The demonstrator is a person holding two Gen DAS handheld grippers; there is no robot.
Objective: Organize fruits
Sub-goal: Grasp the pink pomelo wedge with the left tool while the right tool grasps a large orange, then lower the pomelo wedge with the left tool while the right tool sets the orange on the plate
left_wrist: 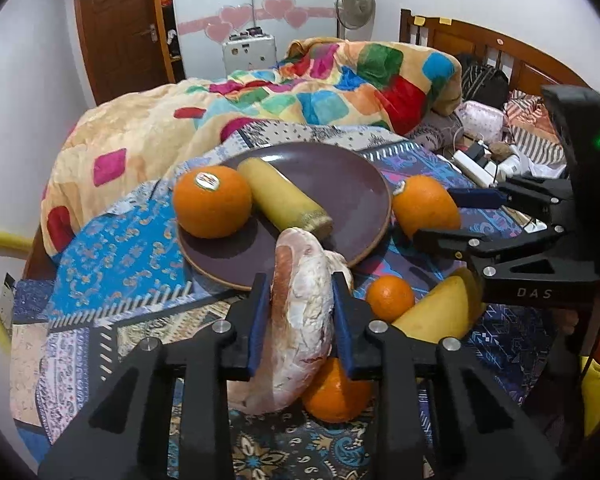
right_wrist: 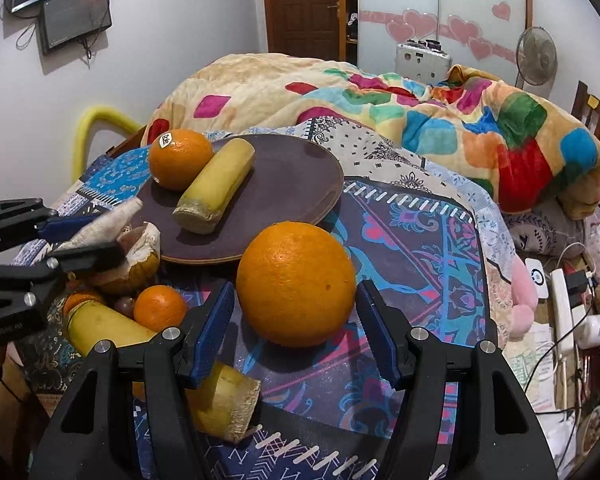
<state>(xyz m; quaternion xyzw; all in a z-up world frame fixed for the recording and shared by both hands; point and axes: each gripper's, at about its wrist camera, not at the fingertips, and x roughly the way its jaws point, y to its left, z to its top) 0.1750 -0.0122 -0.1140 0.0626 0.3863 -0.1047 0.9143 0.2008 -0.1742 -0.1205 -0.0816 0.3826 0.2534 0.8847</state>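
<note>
Pinching peel (left_wrist: pixel 300 320) upright, left hand-held gripper (left_wrist: pixel 302 320), tip toward plate (left_wrist: pixel 348 184)

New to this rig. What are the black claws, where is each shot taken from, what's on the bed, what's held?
No robot here: a person holds a two-finger gripper in each hand, with a fisheye camera on each looking along its fingers.

In the left wrist view, the left gripper is shut on a pale peeled pomelo piece. In the right wrist view, the right gripper is open, its fingers either side of a large orange without touching it.

On the patterned bedspread a dark plate holds a stickered orange and a banana piece. A small orange and another banana piece lie nearby.
</note>
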